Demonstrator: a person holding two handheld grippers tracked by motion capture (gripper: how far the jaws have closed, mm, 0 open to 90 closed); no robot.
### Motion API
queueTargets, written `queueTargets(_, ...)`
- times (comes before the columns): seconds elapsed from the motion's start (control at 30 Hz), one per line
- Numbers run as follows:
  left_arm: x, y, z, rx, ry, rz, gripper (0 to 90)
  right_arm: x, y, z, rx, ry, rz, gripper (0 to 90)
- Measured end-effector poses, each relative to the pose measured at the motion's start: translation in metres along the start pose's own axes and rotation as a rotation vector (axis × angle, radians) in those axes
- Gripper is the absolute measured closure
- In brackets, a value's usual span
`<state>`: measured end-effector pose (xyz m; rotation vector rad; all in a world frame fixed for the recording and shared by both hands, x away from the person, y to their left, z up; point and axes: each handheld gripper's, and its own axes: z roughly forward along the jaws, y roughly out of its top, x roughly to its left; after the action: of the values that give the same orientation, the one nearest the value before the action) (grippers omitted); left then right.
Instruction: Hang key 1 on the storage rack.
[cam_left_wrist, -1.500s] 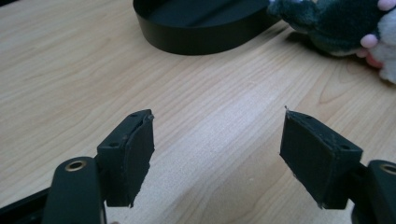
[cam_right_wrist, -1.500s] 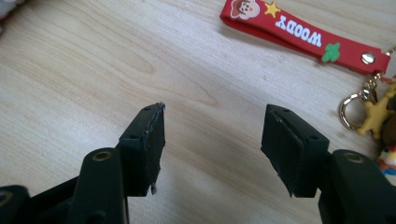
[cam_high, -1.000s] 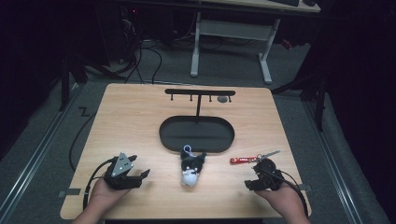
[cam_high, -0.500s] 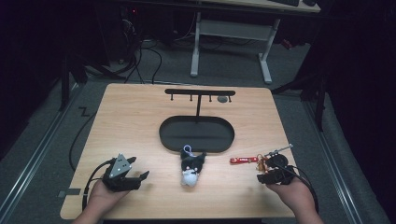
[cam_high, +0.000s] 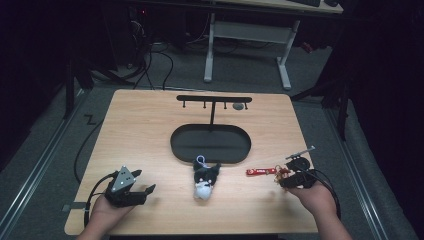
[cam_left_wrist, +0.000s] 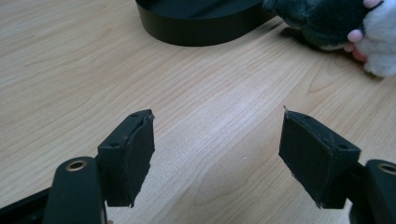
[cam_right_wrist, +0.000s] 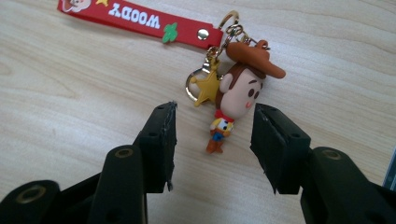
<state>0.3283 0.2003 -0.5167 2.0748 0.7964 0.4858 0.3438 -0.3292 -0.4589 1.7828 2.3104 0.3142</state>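
A keychain lies on the wooden table (cam_high: 150, 135): a red strap (cam_high: 261, 171) (cam_right_wrist: 140, 21) reading "WOODY", a gold star and a small cowboy figure (cam_right_wrist: 233, 100). My right gripper (cam_high: 285, 176) (cam_right_wrist: 215, 112) is at the table's right front. Its jaws have just been closing and now stand either side of the figure with a gap at each pad. A grey-and-white plush cat (cam_high: 205, 180) (cam_left_wrist: 336, 18) with a loop lies at the front centre. My left gripper (cam_high: 145, 182) (cam_left_wrist: 217, 116) rests at the left front, open over bare wood.
A black oval tray (cam_high: 210, 142) (cam_left_wrist: 201, 28) sits mid-table, with a black hook stand (cam_high: 214, 99) rising behind it. Beyond the table's far edge are a desk frame (cam_high: 280, 55) and cables on the floor.
My right gripper has shifted right and a little away from the front edge, to the keychain's figure end, and its jaws have narrowed. The left gripper, plush and tray have stayed put.
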Motion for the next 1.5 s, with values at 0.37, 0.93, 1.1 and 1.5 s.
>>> queueTargets(0.37, 0.0, 0.002, 0.001, -0.004, -0.004, 0.0, 27.1, -0.004, 0.009, 0.016, 0.03, -0.024, 0.013, 52.6)
queueTargets(0.93, -0.002, 0.003, 0.003, 0.002, -0.012, 0.012, 27.2, -0.008, 0.016, 0.03, 0.058, -0.046, 0.041, 58.1)
queueTargets(1.1, -0.003, 0.004, 0.003, -0.005, -0.015, 0.013, 27.2, -0.008, 0.018, 0.032, 0.062, -0.044, 0.043, 58.0)
queueTargets(1.5, -0.004, 0.003, 0.003, -0.002, -0.015, 0.019, 27.2, -0.011, 0.02, 0.035, 0.068, -0.009, 0.069, 55.7)
